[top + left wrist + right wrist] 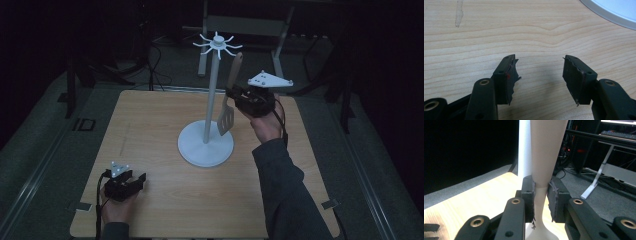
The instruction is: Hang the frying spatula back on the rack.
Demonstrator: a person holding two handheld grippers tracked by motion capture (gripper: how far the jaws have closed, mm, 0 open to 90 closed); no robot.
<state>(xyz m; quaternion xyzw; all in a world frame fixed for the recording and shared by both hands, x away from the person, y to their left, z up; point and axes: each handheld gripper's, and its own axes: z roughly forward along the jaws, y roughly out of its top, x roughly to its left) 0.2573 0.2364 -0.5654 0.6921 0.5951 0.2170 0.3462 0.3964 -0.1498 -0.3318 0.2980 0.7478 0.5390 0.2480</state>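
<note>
- High view: a white stand [206, 142] with a round base, a tall pole and a ring of hooks at its top sits near the middle of the wooden table [165, 210]. Just right of the pole, the right gripper [234, 92] holds a spatula [227, 105] upright, its wooden handle reaching up toward the hooks and its slotted blade hanging above the base. The left gripper [140, 180] rests on the table well to the near-left of the stand, apart from everything.
- Left gripper view: the left gripper [539, 72] has its jaws spread wide with nothing between them, only bare tabletop. An edge of the stand's base [614, 12] curves across the upper right corner.
- Right gripper view: the right gripper [541, 195] has its jaws closed on the narrow neck of the spatula [546, 152], the handle widening upward between them, with the pole [524, 147] just behind and left of it.
- Judgement: the step appears to be hanging the spatula on a hook. Doing it well likely means keeping the handle vertical, raising its tip level with a hook, and holding a firm grip low on the neck so it cannot swing against the pole.
</note>
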